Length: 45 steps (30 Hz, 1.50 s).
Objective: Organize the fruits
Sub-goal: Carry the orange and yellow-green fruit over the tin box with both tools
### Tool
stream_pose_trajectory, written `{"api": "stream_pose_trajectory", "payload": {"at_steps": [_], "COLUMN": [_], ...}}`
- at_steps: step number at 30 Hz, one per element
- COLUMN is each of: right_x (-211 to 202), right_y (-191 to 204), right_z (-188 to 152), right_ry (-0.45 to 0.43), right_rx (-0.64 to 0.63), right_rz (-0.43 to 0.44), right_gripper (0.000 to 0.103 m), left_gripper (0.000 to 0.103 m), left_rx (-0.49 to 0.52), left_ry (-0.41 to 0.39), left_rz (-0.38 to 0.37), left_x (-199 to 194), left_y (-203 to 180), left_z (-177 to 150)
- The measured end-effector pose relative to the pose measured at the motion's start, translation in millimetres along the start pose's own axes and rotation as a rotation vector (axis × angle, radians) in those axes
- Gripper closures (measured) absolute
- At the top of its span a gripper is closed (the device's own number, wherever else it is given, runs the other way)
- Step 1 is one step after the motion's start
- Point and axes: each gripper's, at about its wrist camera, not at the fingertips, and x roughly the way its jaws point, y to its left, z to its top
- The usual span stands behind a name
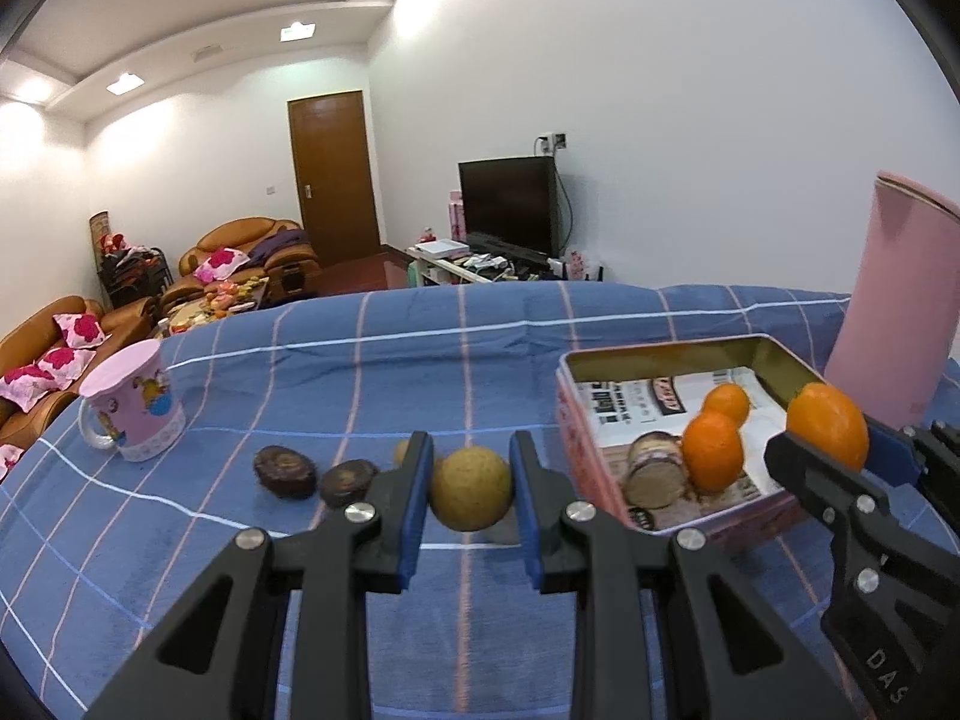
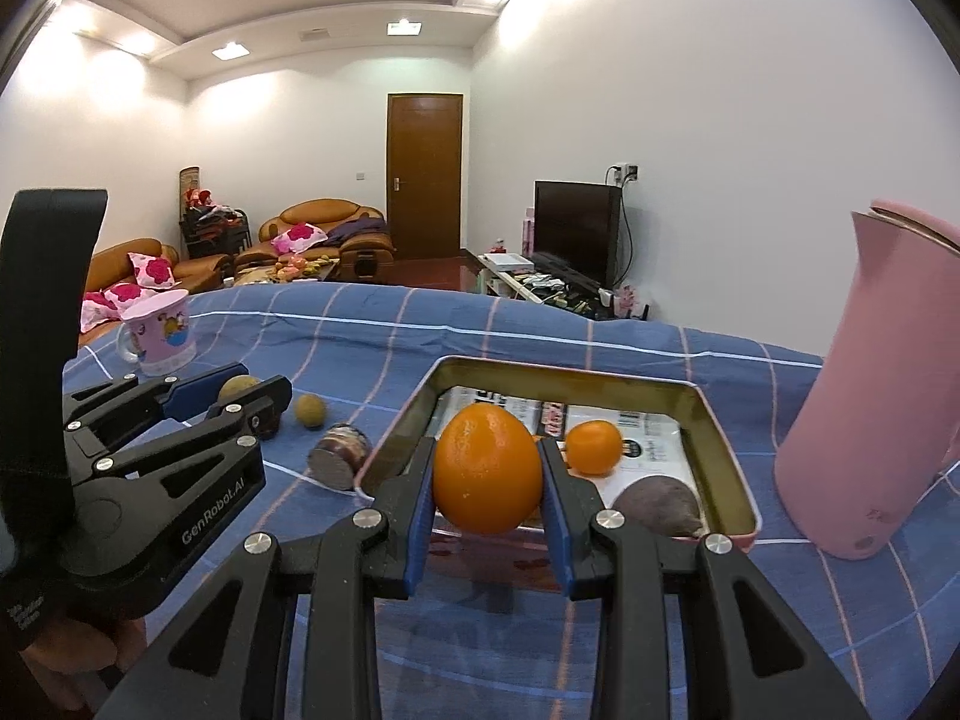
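My left gripper (image 1: 471,480) stands around a yellow-brown round fruit (image 1: 471,487) on the blue checked cloth; its pads are close to the fruit, with small gaps showing. Two dark purple fruits (image 1: 285,470) lie to its left, and a small yellow fruit (image 2: 309,410) lies behind. My right gripper (image 2: 487,474) is shut on a large orange (image 2: 487,468) and holds it above the near edge of the pink tin box (image 2: 729,450). The tin (image 1: 684,354) holds small oranges (image 1: 713,450) and a dark purple fruit (image 2: 657,504).
A tall pink jug (image 2: 870,420) stands right of the tin. A pink mug (image 1: 133,402) stands at the cloth's left. Another dark purple fruit (image 2: 339,456) lies just left of the tin. Sofas, a door and a TV are in the room behind.
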Motion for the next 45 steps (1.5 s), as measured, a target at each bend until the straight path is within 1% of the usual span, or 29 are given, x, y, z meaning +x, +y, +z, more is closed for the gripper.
{"api": "stream_pose_trajectory", "payload": {"at_steps": [13,23,31,35,40,45], "right_x": [-2,2,10,18,31,46], "right_y": [-34,-70,-82,-89,-96,-101], "right_z": [-1,-1,6,10,16,22], "right_ry": [0.001,0.008,0.007,0.012,0.015,0.037], "right_rx": [0.017,0.063,0.068,0.084,0.093,0.102], "right_rz": [-0.047,-0.135,-0.181,-0.203,-0.216,-0.194], "right_gripper": [0.069,0.069,0.069,0.069,0.069,0.069], "left_gripper": [0.075,0.075,0.075,0.075,0.075,0.075], "left_rx": [0.033,0.040,0.023,0.010,-0.008,-0.022], "left_ry": [-0.005,0.004,0.029,0.045,0.071,0.107], "left_rz": [-0.042,-0.091,-0.126,-0.133,-0.121,-0.111], "left_x": [6,20,35,45,60,72], "left_y": [-36,-69,-81,-84,-88,-87], "left_z": [7,18,26,30,34,36]}}
